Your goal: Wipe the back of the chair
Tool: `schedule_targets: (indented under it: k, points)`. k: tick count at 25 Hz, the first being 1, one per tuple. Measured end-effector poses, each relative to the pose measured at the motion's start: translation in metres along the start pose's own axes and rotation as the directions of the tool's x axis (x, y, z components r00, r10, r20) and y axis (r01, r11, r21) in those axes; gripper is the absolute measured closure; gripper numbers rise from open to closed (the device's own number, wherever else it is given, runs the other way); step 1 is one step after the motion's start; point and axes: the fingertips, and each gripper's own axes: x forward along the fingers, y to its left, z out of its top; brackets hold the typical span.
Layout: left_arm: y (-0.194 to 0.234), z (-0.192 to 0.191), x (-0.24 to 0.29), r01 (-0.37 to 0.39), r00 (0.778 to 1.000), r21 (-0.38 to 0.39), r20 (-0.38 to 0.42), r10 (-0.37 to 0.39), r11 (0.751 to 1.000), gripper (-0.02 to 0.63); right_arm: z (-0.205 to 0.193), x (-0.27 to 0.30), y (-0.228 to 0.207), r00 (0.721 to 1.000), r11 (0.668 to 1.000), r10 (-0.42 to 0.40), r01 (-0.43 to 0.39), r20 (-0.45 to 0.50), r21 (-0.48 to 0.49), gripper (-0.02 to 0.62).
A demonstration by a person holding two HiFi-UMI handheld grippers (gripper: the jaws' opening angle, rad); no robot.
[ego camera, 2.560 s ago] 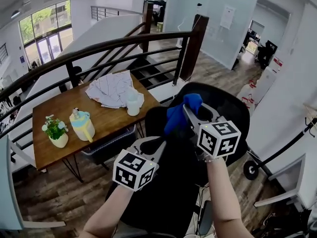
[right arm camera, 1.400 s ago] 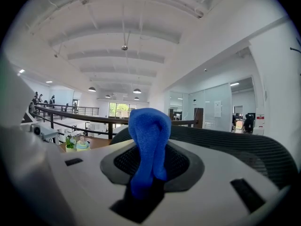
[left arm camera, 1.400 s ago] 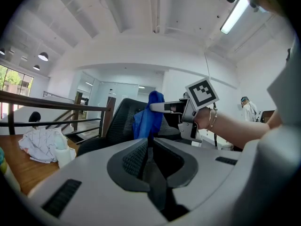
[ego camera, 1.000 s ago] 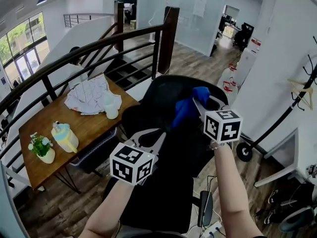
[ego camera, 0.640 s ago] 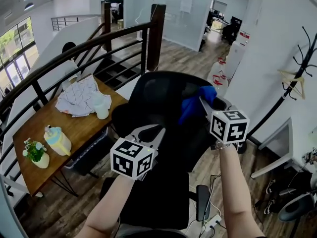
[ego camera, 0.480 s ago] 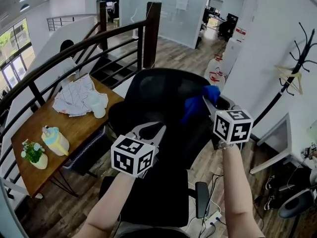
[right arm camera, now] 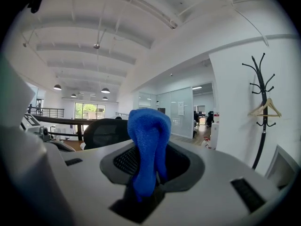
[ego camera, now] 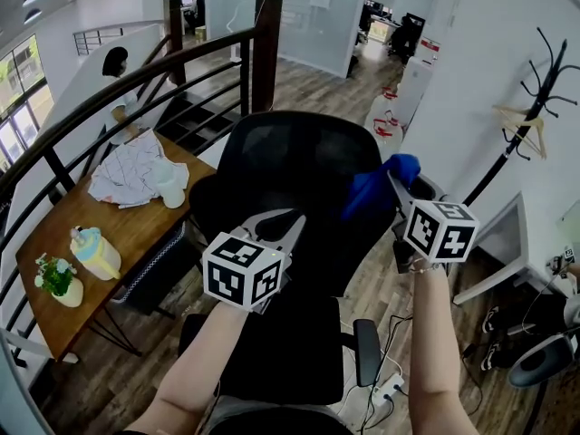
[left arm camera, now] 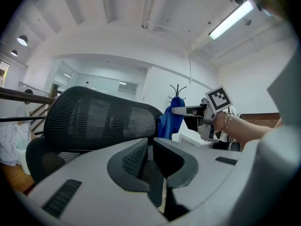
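The chair back (ego camera: pixel 290 166) was black woven mesh; the cloth (ego camera: pixel 376 190) was fuzzy blue terry; the surface (ego camera: pixel 127 229) was matt wood.

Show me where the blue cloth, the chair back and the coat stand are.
blue cloth (ego camera: pixel 377 188), head view, middle of the bunched fabric.
chair back (ego camera: pixel 285 175), head view, the black mesh panel.
coat stand (right arm camera: pixel 262 91), right gripper view, its upright pole above the hanger.

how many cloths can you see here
2: a blue cloth clamped in the right tool, by the chair back's right edge; a crumpled pale patterned cloth on the wooden table. Others may be hidden.
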Motion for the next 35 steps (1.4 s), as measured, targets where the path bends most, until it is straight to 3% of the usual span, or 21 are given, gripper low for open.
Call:
schedule_targets:
  k: [6,12,16,22,31,35]
  points:
    - [0.008,-0.003,-0.016,-0.02,1.0,-0.012,0.002,0.02,1.0,0.561,-0.001,-0.025,0.013,1.0,1.0,0.002,-0.002,0.03,0.007,0.454]
    - [0.04,-0.013,-0.042,-0.098,0.995,-0.057,0.01,0.099,0.994,0.561,-0.013,-0.017,0.092,0.984,0.984,0.179,-0.178,0.021,-0.021,0.454]
    - [0.059,-0.027,-0.063,-0.151,0.988,-0.092,0.005,0.152,0.984,0.561,-0.042,0.006,0.153,0.951,0.952,0.302,-0.305,-0.061,-0.035,0.454]
    - [0.1,-0.051,-0.1,-0.26,0.965,-0.145,-0.02,0.26,0.955,0.561,-0.092,0.052,0.241,0.871,0.886,0.448,-0.462,-0.201,-0.029,0.454]
    - [0.154,-0.083,-0.14,-0.399,0.917,-0.211,-0.071,0.393,0.892,0.561,-0.136,0.113,0.317,0.802,0.835,0.537,-0.55,-0.261,0.027,0.454]
    - [0.166,-0.094,-0.154,-0.432,0.901,-0.249,-0.082,0.426,0.867,0.561,-0.149,0.142,0.332,0.797,0.836,0.543,-0.543,-0.264,0.079,0.454]
